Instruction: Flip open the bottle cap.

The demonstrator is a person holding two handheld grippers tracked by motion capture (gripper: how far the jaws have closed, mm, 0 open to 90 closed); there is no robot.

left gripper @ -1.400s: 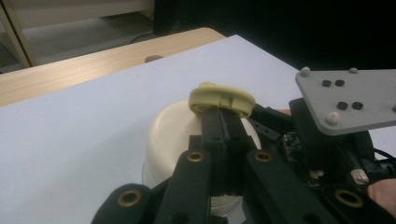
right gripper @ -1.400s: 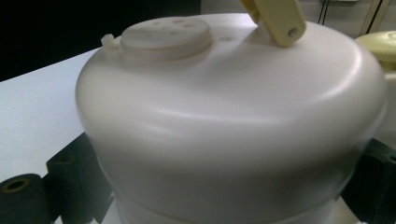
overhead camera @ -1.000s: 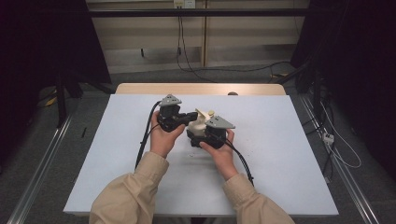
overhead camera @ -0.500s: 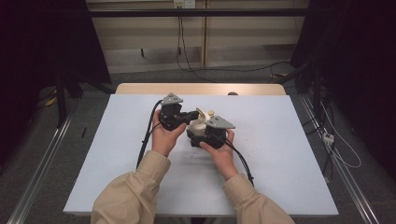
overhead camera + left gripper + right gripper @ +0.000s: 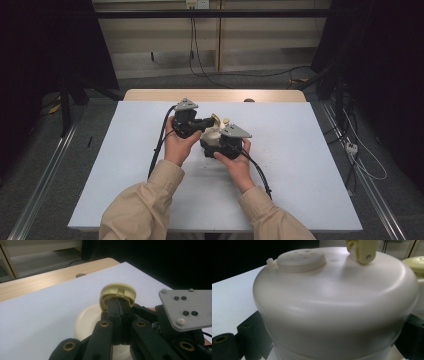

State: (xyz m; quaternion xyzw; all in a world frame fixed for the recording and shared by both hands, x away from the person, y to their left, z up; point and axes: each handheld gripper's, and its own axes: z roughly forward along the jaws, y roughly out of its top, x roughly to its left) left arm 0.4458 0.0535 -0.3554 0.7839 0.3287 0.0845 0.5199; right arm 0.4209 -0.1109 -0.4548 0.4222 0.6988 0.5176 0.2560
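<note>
We take the cream container point(image 5: 212, 134) as our landmark; it sits near the middle of the white table point(image 5: 300, 165), toward the far side.

To the left of the container, our left tongs point(image 5: 204, 121) reach in at its top. In the left gripper view the 2 black jaws are pressed tight together on the rim of a pale yellow cap point(image 5: 118, 294), which stands tilted up on edge above the container's rounded cream lid point(image 5: 87, 320). So the left tongs are closed on the cap, and we judge that it is lifted off its seat or swung open on a hinge; which one, we cannot tell.

To the right of the container, our right tongs point(image 5: 212, 145) clamp its body: in the right gripper view the cream wall point(image 5: 337, 307) sits between the 2 black jaws, braced on both sides. On top of it we see a round strainer disc with small holes point(image 5: 300, 258) and a yellow hinge piece point(image 5: 363, 251).

As we read it, bracing and gripping the cap are done. What remains is to finish moving the cap, fully open or back down shut.
</note>
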